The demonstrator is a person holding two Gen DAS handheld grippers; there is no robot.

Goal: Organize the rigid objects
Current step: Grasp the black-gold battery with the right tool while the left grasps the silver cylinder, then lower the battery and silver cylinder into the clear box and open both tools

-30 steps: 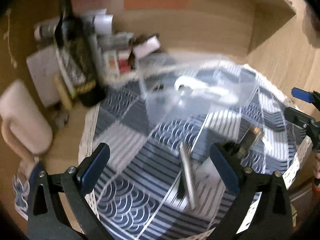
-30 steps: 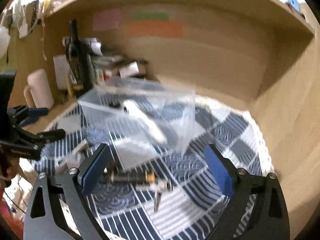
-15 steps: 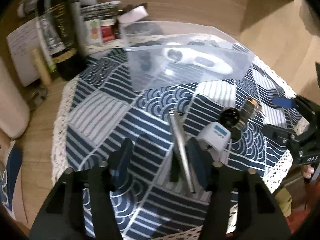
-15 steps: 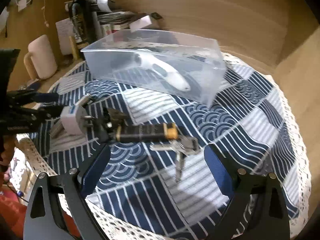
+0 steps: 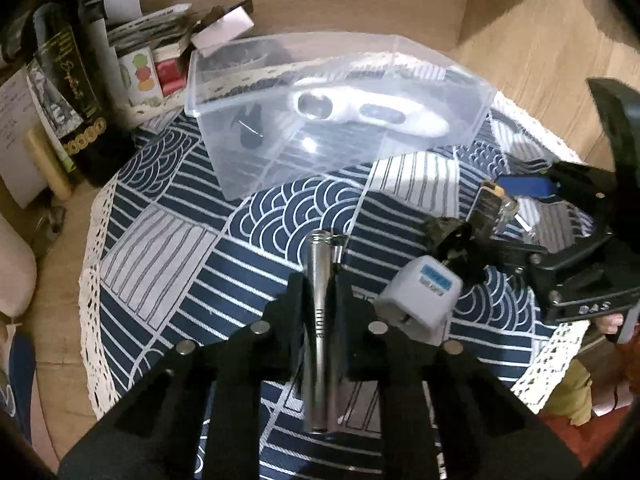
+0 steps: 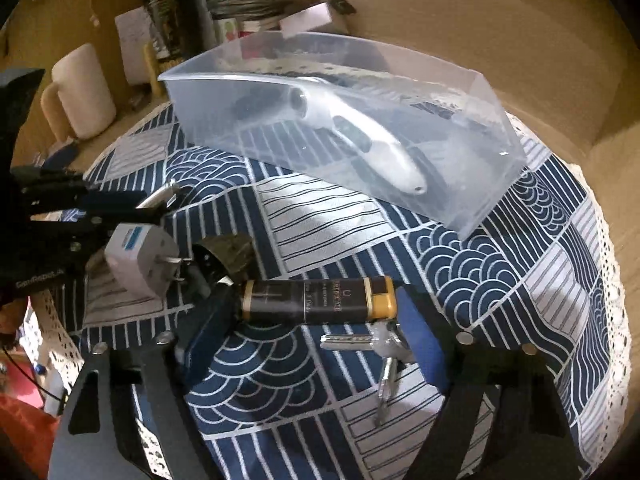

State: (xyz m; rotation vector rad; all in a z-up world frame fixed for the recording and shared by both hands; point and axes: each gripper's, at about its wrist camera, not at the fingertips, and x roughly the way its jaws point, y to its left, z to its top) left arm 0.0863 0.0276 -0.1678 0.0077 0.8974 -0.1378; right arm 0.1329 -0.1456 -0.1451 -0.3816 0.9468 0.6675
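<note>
My left gripper is shut on a silver metal pen that lies on the blue patterned cloth. My right gripper has its blue pads around the ends of a dark tube with a gold cap, seemingly closed on it. A bunch of keys lies just in front of that tube. A white plug adapter and a black lens-like object lie between the grippers. A clear plastic box at the back holds a white device.
A dark wine bottle, papers and small boxes stand behind the cloth at the left. A cream mug stands at the far left. Wooden walls close the back and right.
Both grippers came down to the cloth. The left jaws closed from wide open onto the silver pen. The right jaws narrowed around the dark tube.
</note>
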